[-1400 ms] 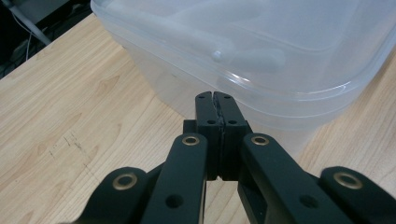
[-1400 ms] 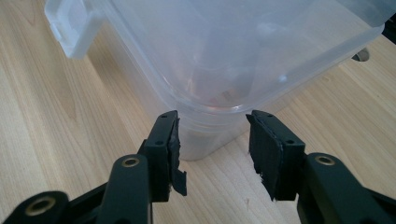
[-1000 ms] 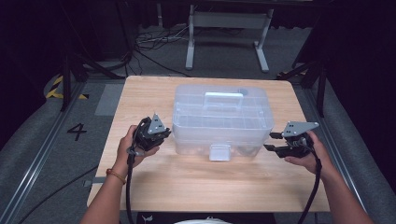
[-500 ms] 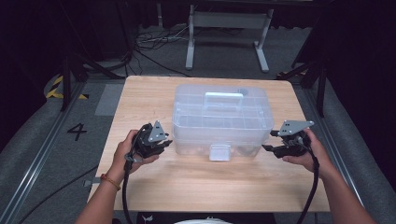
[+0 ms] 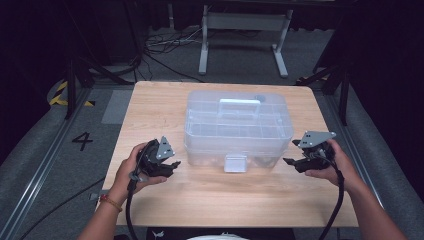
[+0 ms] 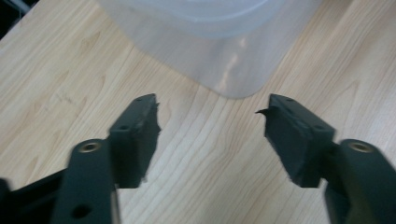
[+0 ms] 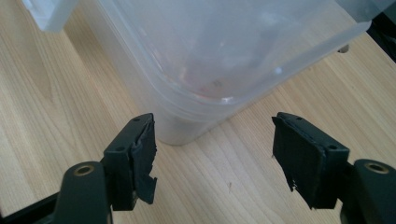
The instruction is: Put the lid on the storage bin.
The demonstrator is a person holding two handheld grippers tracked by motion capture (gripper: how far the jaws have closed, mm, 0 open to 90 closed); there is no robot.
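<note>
table [image 5: 150,107]: light wood top, seen from the high view; dark floor around it, with a "4" marked at 9 o'clock.
box [image 5: 239,125]: clear plastic storage box, lid on, carry handle [image 5: 240,103] on top, sits at table centre, slightly toward 12 o'clock. Front latch [image 5: 235,163] faces 6 o'clock.
box contents: too cloudy to tell (faint reddish blur through the wall in the right gripper view).
left gripper [image 5: 170,166]: at 8 o'clock of the box, held in the person's left hand [image 5: 131,168], jaws aimed at the box's near-left corner. Near the box, not touching.
left jaws: spread wide, nothing between them, just bare wood grain in the left gripper view [image 6: 212,123]. Box corner [image 6: 233,70] sits ahead at 12 o'clock, clear of both pads.
right gripper [image 5: 289,161]: at 4 o'clock of the box, in the right hand [image 5: 336,162], jaws pointing at the box's near-right corner.
right jaws: wide apart, gripping nothing [image 7: 212,140]. Box corner [image 7: 196,93] lies between and just beyond the tips, no contact visible.
pads: torn edges on the left pad [image 7: 144,154] in the right gripper view.
cables: one trails from each gripper toward 6 o'clock.
</note>
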